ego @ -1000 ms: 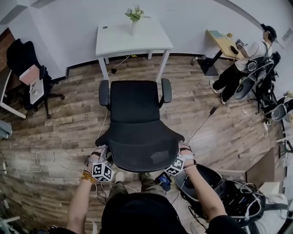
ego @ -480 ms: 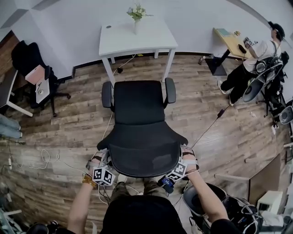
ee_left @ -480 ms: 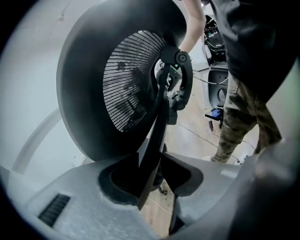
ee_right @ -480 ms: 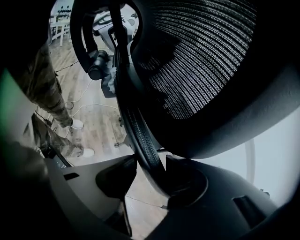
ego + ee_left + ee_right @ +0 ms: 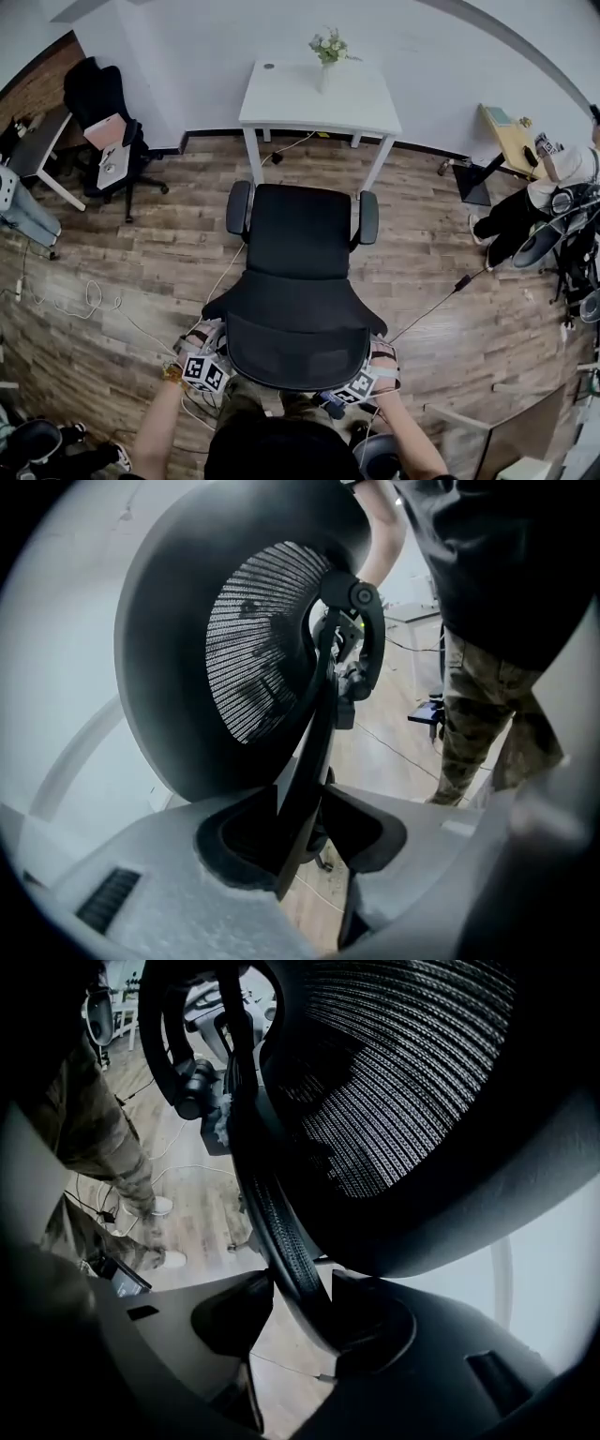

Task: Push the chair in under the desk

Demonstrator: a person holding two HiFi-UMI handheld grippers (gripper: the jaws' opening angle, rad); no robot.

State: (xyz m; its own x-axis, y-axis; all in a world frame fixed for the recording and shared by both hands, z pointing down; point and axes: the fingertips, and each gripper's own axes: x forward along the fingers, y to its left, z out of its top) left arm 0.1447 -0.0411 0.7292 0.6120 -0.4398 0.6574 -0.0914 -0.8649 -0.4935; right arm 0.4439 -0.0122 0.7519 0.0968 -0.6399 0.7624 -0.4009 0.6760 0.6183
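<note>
A black mesh-backed office chair [image 5: 298, 253] stands on the wooden floor, its seat facing a white desk [image 5: 291, 94] that carries a vase of flowers [image 5: 325, 52]. The chair's front is just short of the desk's legs. My left gripper [image 5: 216, 352] is shut on the left rim of the backrest [image 5: 309, 696], which runs between its jaws. My right gripper [image 5: 368, 364] is shut on the right rim of the backrest [image 5: 281, 1241] in the same way. The person's legs [image 5: 478, 733] stand right behind the chair.
A second black chair [image 5: 98, 117] and a grey table [image 5: 37, 155] stand at the far left. Cables [image 5: 84, 300] trail over the floor on both sides. A seated person [image 5: 544, 202] and a small wooden desk [image 5: 511, 136] are at the right.
The chair has rolled a little closer to the white desk, and both grippers have gone along with it on the backrest. The head view has swung, so the desk now shows further right.
</note>
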